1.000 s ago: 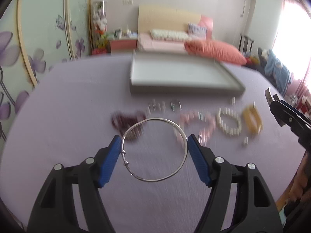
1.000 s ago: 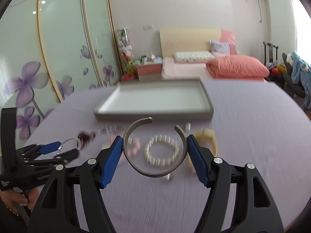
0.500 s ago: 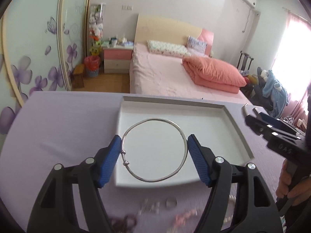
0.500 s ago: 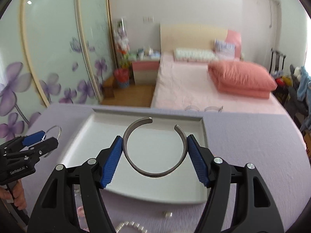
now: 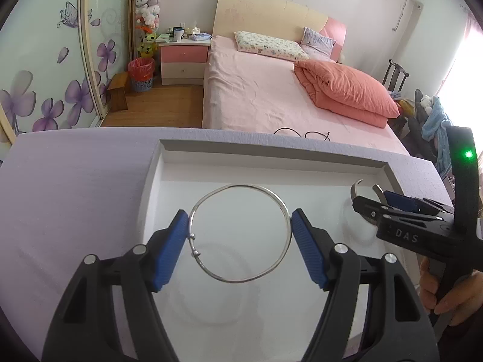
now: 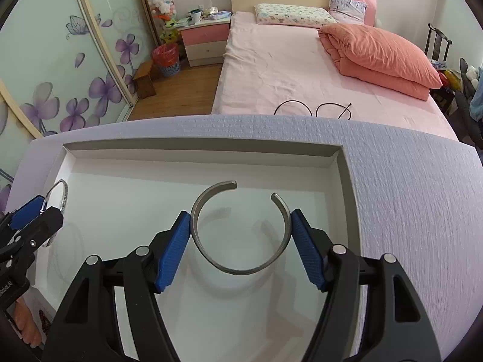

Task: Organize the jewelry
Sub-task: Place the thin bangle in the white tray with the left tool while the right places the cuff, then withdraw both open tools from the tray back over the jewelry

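Note:
My left gripper [image 5: 240,235] is shut on a thin silver bangle [image 5: 280,208] and holds it just above the floor of the white tray [image 5: 271,154], over its left half. My right gripper [image 6: 240,235] is shut on an open grey metal cuff [image 6: 196,226] and holds it over the tray's [image 6: 196,155] right half. The right gripper also shows in the left wrist view [image 5: 371,202], and the left gripper in the right wrist view [image 6: 36,211]. Shadows of both rings lie on the tray floor below them.
The tray sits on a lilac table cover [image 6: 407,196]. Behind the table edge is a pink bed [image 5: 265,90] with an orange duvet, a nightstand and a flowered wardrobe door. The other jewelry is out of view.
Both grippers have moved forward from the jewelry row on the table to over the tray and come lower toward its floor. Each still holds its ring.

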`<action>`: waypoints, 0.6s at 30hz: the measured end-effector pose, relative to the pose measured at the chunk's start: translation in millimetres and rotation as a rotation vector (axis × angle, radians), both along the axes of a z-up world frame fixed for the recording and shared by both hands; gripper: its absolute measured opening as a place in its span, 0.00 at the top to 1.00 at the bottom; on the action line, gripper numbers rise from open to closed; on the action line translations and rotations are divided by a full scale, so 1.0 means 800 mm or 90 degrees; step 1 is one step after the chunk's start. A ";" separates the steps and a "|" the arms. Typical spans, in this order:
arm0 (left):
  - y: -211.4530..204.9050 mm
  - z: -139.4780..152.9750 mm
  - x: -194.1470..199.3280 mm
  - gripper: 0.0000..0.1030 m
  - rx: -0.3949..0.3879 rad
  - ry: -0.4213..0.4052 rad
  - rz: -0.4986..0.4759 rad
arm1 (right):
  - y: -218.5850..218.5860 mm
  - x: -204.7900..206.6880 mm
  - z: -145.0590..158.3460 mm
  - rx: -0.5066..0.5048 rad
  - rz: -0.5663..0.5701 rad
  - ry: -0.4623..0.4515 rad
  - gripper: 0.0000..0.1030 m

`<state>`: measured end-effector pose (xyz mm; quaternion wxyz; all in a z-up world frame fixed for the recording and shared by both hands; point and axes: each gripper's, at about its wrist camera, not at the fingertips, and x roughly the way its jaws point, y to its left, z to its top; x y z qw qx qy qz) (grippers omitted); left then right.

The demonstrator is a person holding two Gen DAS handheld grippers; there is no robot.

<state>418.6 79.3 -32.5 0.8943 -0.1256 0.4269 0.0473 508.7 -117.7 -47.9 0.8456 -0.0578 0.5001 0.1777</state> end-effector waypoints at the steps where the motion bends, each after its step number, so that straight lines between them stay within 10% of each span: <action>1: -0.001 -0.002 0.002 0.32 -0.001 0.001 -0.001 | -0.001 -0.001 0.001 0.005 0.001 0.001 0.30; 3: -0.003 -0.004 0.006 0.32 0.002 0.003 -0.002 | -0.004 -0.004 0.006 0.009 0.003 -0.003 0.17; 18: 0.020 0.015 -0.016 0.17 -0.039 -0.013 0.034 | -0.072 -0.090 0.060 0.089 -0.005 -0.106 0.17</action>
